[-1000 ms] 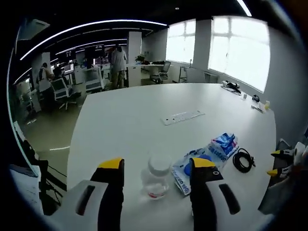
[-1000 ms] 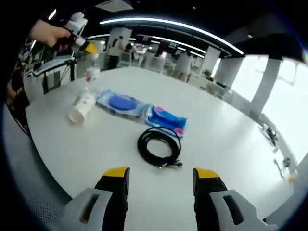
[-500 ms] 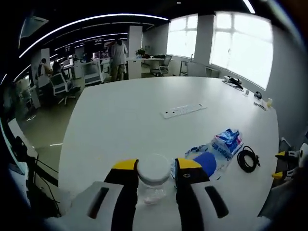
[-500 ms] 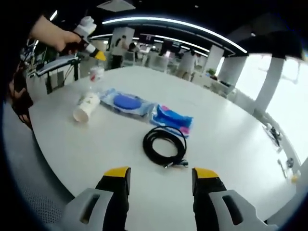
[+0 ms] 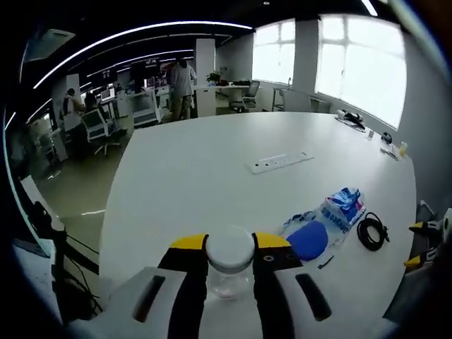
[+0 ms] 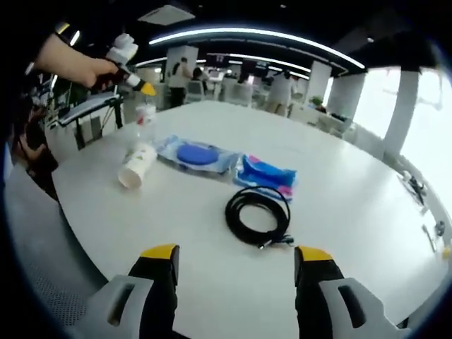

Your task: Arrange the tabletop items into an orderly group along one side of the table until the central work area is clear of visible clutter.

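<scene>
Barely begun. Left gripper (image 5: 229, 248) clamped on the bottle (image 5: 228, 263), cap level with its fingertips. Right of them lie the pouch (image 5: 308, 239), wipes (image 5: 345, 205) and cable (image 5: 372, 231); beyond, a power strip (image 5: 282, 162). Right gripper (image 6: 237, 258) wide open, empty, cable just ahead, cup (image 6: 136, 165) ahead-left. All yet ungrouped.

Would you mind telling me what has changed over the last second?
The left gripper moved in and closed on the clear bottle, which stood free between open jaws before. The right gripper stays open and empty; the black cable, paper cup and packets lie unmoved.
</scene>
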